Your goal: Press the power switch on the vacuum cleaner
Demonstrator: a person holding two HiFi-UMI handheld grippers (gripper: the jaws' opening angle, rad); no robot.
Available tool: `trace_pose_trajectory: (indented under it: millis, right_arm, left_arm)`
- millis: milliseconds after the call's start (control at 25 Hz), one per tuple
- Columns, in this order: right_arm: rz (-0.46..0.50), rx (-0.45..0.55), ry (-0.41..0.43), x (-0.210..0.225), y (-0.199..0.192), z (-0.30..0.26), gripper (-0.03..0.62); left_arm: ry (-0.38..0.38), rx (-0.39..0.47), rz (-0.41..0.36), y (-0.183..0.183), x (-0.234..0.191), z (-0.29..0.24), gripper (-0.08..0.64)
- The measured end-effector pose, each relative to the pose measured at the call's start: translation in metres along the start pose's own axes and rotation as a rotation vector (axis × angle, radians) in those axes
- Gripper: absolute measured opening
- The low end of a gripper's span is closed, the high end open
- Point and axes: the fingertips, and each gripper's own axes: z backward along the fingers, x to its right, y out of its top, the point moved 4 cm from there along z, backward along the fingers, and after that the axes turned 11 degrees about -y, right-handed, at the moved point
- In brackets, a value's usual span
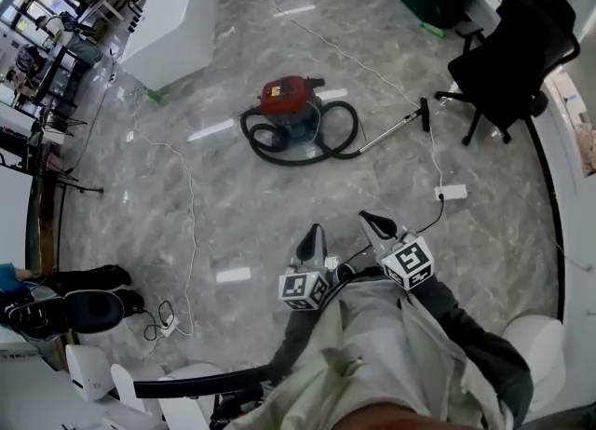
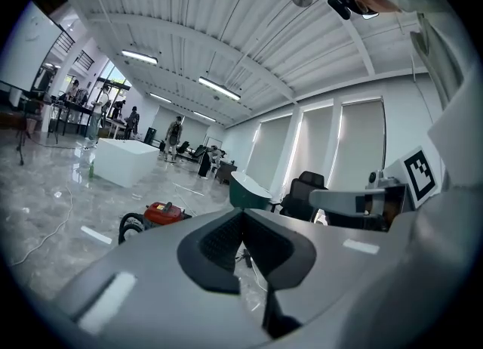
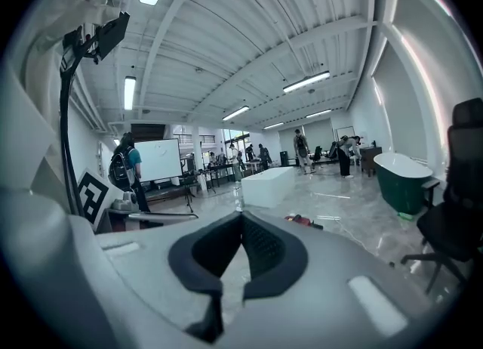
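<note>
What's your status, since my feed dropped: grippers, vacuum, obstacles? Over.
Left gripper and right gripper shut, empty, held at the body. Vacuum cleaner ahead on floor, untouched. Power strip lying off to the right.

Vacuum cleaner [image 1: 287,100] red top, black hose [image 1: 289,162]; floor [image 1: 233,214] grey marble; chair [image 1: 517,51] black.

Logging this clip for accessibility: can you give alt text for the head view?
A red canister vacuum cleaner sits on a grey marble floor, black hose looped around it, well ahead of the person. The left tool and right tool are held near the body, touching nothing.
</note>
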Motion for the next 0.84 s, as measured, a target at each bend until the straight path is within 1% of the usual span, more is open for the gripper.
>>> trace_pose_trajectory:
  millis: [240, 520, 840]
  right_arm:
    - [-0.01, 0.009, -0.028, 0.008, 0.002, 0.009, 0.002]
    - [-0.004, -0.001, -0.023, 0.012, 0.002, 0.012, 0.002]
    - [-0.024, 0.004, -0.065, 0.04, -0.002, 0.024, 0.002]
  left_arm:
    - [-0.027, -0.008, -0.004, 0.001, 0.007, -0.005, 0.005]
    - [-0.031, -0.012, 0.005, 0.001, 0.012, -0.012, 0.005]
    - [-0.062, -0.035, 0.003, -0.007, 0.027, -0.037, 0.005]
